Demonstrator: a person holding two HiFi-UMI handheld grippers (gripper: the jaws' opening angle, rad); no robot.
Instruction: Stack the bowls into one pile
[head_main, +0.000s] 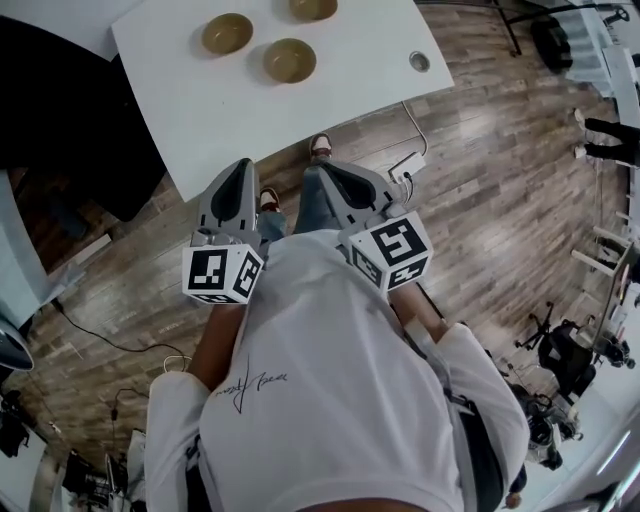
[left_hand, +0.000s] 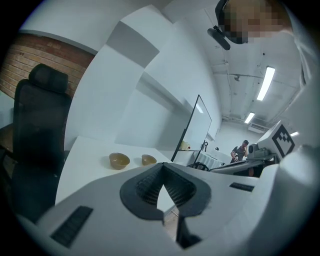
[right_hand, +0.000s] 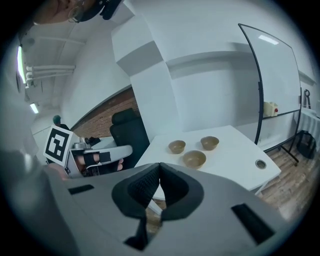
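While both grippers hang close to the person's body, well short of the surface (head_main: 330, 105), no bowl is touched and nothing is stacked.

Left gripper (head_main: 241, 172): jaws pressed together at the tips, nothing between them. Right gripper (head_main: 333, 176): same, tips meeting, empty.

Risks, as judged from here:
- Jaws need to spread before reaching a rim. A closed tip arriving at a bowl would likely shove it across the smooth white top.
- A pinch on one thin rim looks weak, so a bowl could swing or slip out when lifted.
- A bowl lowered off-centre could sit tilted in the one below, or knock it sideways.
- The far bowl (head_main: 313, 8) is cut by the top edge of the head view. Reaching for it means passing over the other two, with a chance of clipping them.

Count:
- Bowls: three, brownish, all apart, upper centre of the head view. Near bowl (head_main: 289, 60), left bowl (head_main: 227, 34), far bowl. The left gripper view shows only two.
- Grippers: two.
- Surface: one.
- Round grommet (head_main: 419, 61): one, upper right of centre.
- Black chair (right_hand: 127, 131): one.
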